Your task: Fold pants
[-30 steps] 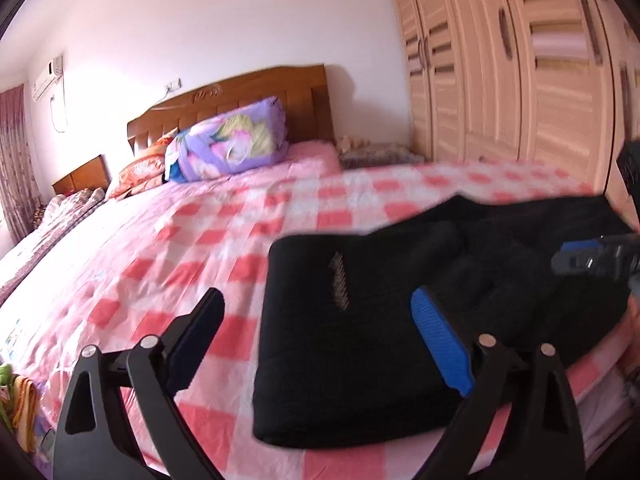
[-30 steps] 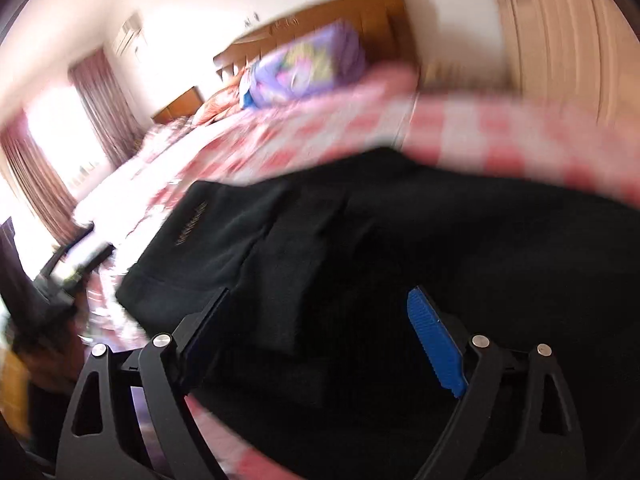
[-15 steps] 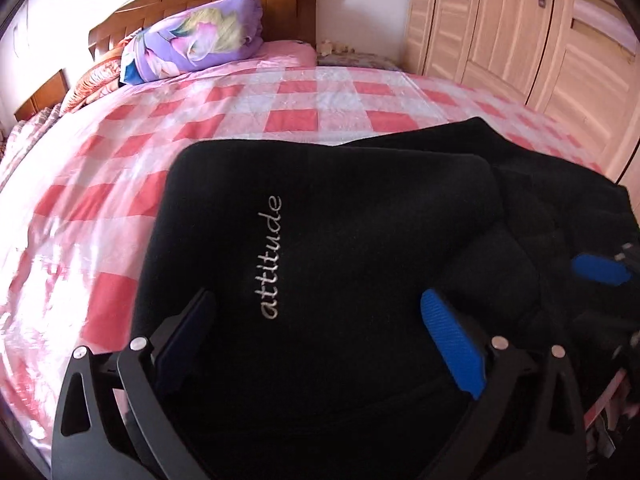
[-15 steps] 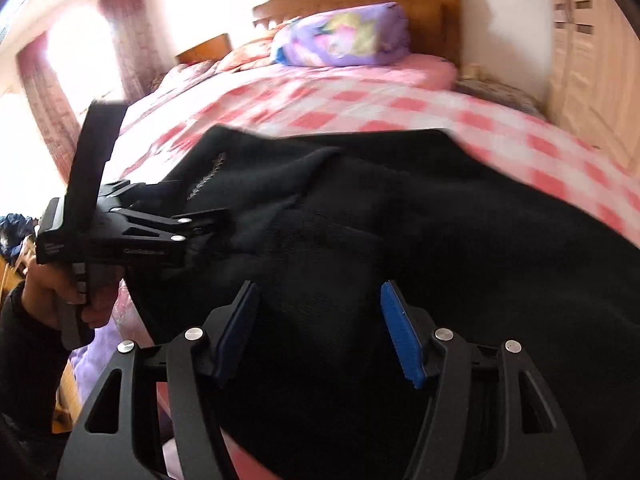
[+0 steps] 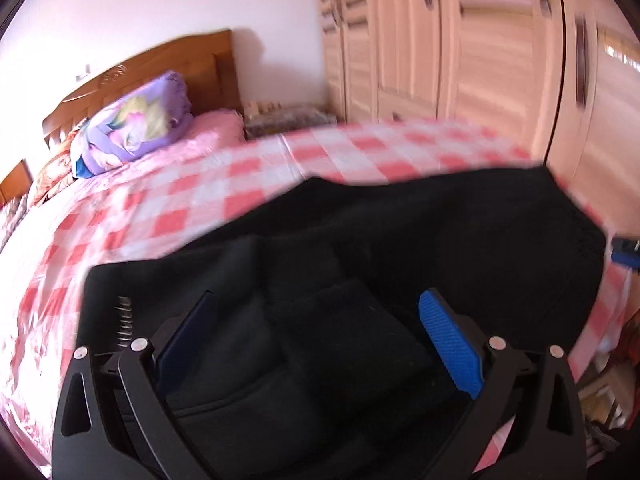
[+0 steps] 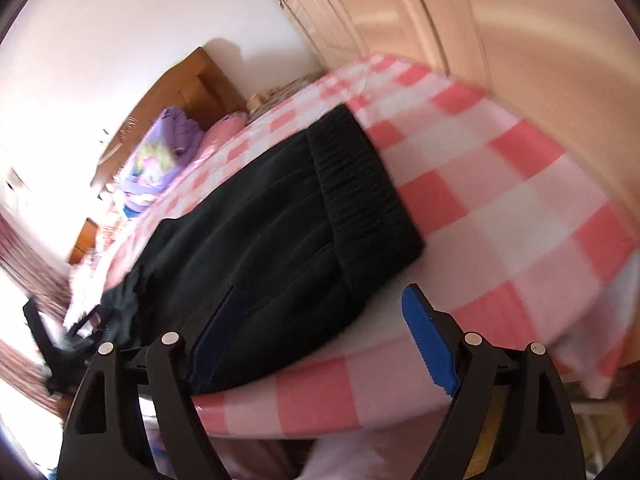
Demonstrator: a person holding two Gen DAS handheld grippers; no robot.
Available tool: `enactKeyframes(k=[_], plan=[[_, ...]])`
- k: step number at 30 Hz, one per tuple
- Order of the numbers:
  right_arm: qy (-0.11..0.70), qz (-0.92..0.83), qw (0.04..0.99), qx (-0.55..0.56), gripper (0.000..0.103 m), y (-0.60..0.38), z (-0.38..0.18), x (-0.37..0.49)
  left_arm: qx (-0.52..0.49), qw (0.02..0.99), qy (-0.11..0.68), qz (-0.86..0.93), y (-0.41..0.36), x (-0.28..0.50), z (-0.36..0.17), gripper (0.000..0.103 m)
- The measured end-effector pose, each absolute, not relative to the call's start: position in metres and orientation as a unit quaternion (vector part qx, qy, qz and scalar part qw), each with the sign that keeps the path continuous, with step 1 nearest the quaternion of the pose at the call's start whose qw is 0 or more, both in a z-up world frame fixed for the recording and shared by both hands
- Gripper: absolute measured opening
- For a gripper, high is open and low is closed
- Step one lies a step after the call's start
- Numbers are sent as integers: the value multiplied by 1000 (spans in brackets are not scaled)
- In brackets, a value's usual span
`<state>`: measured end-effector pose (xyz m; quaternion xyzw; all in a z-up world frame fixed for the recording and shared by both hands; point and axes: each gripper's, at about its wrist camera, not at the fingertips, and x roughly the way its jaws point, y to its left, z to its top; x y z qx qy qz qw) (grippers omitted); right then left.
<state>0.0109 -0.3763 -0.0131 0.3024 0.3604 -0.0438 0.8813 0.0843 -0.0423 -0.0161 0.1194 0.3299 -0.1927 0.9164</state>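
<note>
As the pants (image 6: 280,232) lie lengthwise along the bed (image 6: 500,200) edge, left gripper (image 5: 316,344) hovers over folded cloth, right gripper (image 6: 316,340) nearest the waistband end; both jaws open, empty.

Bedroom, white wall (image 5: 160,12). Bed (image 5: 248,196) under pink-and-white checked sheet filled the middle. Wooden headboard (image 5: 168,64) at 10 o'clock, purple floral pillow (image 5: 136,128) against it. Pale wood wardrobe (image 5: 480,48) from 12 to 3 o'clock. Strong daylight at 9 o'clock.
</note>
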Motion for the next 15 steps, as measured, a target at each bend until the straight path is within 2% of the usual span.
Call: enactKeyframes(k=[3,6,8,12,13,14,15], plan=[[396,-49,856,330,82,-389,-30,30,133,893,389,-185,-50,98,-48,101],[396,-50,861,315,85,-388,-29,37,118,896,382,-195,-44,97,-56,102],[389,-50,862,322,92,-389,-30,45,121,894,386,-192,-46,98,-56,102],[387,-67,868,305,93,-381,-30,59,121,892,392,-190,-48,98,-57,102],[387,-73,874,284,88,-376,-30,60,121,892,392,-191,-48,98,-57,102],[385,-89,881,261,71,-373,-30,58,120,892,392,-191,-49,99,-58,102],[379,-95,884,255,62,-373,-29,54,120,892,391,-191,-49,99,-58,102]])
